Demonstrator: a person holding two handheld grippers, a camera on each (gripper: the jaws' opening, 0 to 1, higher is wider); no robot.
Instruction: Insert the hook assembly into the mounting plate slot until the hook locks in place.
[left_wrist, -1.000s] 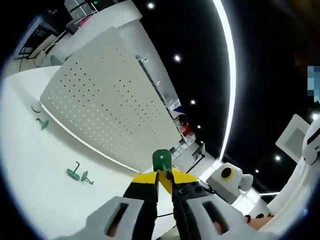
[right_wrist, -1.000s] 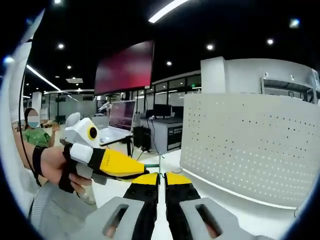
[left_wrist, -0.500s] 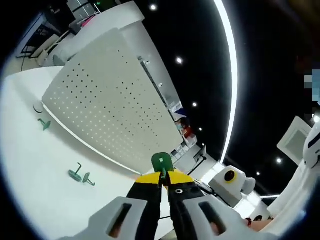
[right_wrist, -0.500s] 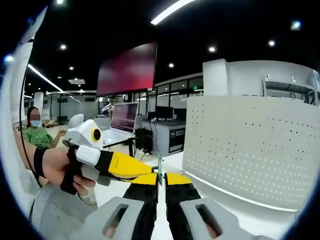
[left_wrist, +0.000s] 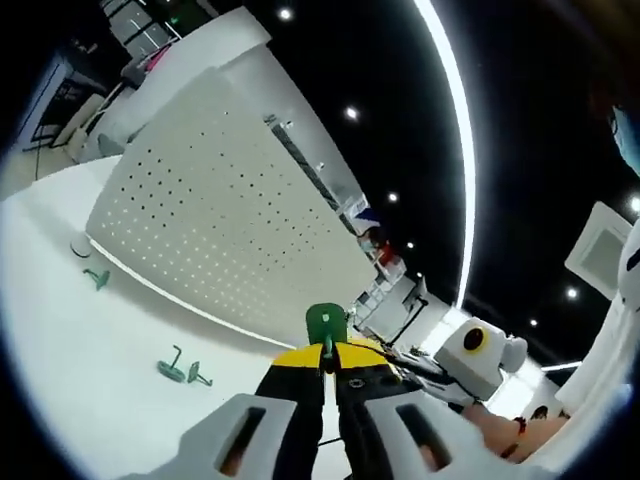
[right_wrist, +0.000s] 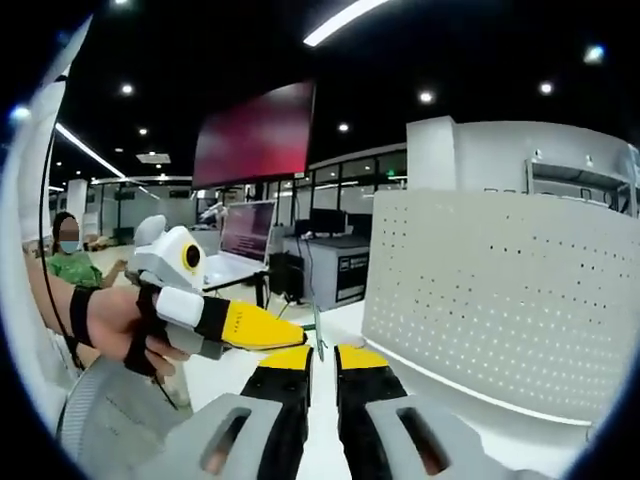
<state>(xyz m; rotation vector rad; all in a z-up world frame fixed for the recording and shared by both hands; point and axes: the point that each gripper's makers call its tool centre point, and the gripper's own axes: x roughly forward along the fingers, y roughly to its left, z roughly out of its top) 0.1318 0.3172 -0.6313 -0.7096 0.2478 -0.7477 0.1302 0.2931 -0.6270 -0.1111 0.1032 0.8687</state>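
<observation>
My left gripper (left_wrist: 322, 352) is shut on a green hook (left_wrist: 325, 322) whose flat green head stands up above the yellow tips. It hangs in front of the white perforated mounting plate (left_wrist: 215, 225). In the right gripper view the left gripper (right_wrist: 296, 339) comes in from the left in a person's hand, and the hook's thin rod (right_wrist: 318, 335) rises just above my right gripper (right_wrist: 324, 360). The right jaws stand slightly apart, open. The mounting plate (right_wrist: 500, 290) stands upright on the right.
Two more green hooks (left_wrist: 180, 372) lie on the white table (left_wrist: 70, 380) and a third green hook (left_wrist: 96, 278) sits near the plate's foot. The right gripper's white body (left_wrist: 478, 352) is close on the right. A laptop (right_wrist: 245, 235), a red screen (right_wrist: 252, 135) and a seated person (right_wrist: 68, 265) are behind.
The right jaws have parted a little from the hook's rod. The left gripper still holds the hook, and both views have shifted slightly.
</observation>
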